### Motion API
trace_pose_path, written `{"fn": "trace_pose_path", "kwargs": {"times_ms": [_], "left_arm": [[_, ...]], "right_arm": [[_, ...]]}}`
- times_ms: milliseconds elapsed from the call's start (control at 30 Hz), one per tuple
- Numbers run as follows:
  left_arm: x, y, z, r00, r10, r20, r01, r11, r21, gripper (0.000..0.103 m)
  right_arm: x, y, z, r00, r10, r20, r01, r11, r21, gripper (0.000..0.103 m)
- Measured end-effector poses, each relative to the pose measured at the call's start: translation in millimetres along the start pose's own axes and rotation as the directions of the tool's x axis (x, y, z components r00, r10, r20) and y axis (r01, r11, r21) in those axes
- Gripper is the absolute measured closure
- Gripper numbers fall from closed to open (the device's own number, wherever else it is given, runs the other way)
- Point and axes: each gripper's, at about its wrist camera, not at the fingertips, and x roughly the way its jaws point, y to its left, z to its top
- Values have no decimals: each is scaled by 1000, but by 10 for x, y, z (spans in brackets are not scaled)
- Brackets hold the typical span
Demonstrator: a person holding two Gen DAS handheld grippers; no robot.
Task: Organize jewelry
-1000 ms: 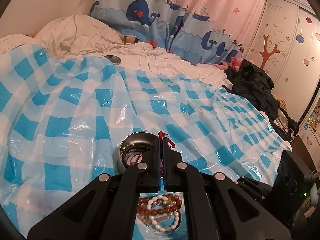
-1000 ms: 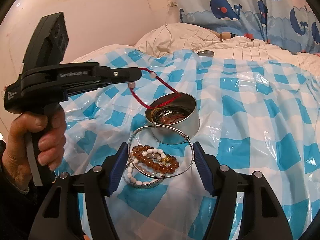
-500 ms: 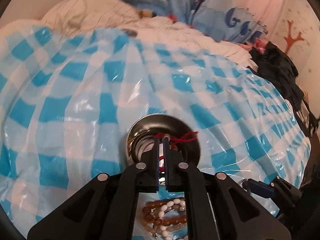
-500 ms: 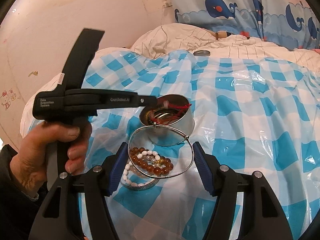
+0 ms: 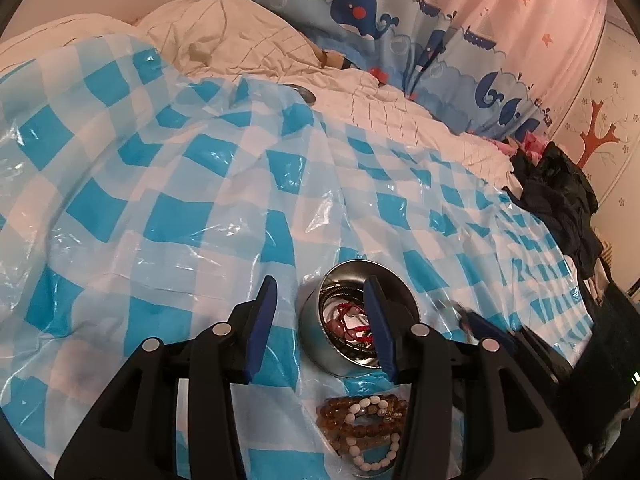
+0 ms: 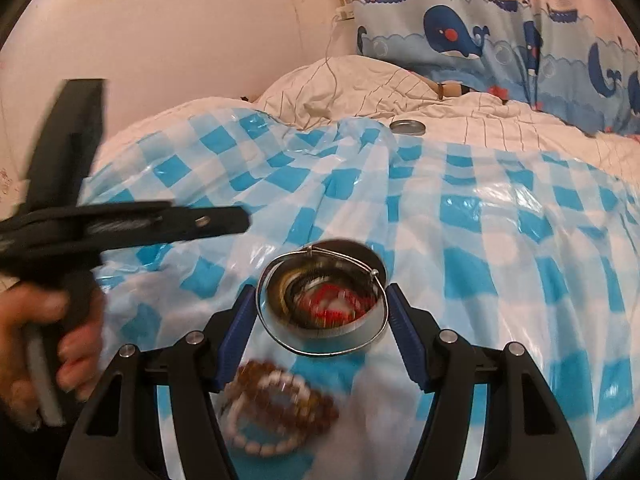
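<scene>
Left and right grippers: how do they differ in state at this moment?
The left gripper is open and holds nothing; the right gripper holds a thin silver bangle stretched between its fingers. The left is drawn to the side of the metal tin; the right hovers with the bangle directly over it. Both have blue finger pads.

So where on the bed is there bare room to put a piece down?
Checked sheet lies bare left of the tin and beyond it up to the lid; also right of the tin, toward the dark clothes. Crowded: just in front of the tin, where the bead bracelets lie.
</scene>
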Motion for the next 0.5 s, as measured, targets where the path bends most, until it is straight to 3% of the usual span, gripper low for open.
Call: {"fn": "trace_pose_path", "kwargs": {"times_ms": [200,367,500], "left_arm": [[-62,44,-45,1000,18,2,-18,1000,16,58],[-84,12,-129,999,52,-3,-52,997,49,52],[-132,-96,-229,992,122,29,-124,985,123,43]], "right_arm": [[450,12,81,998,-35,-46,34,999,-27,30],[157,13,-117,996,-68,-63,65,997,-49,29],[-163,-19,-439,993,-86,-77,86,996,-11,20]]}}
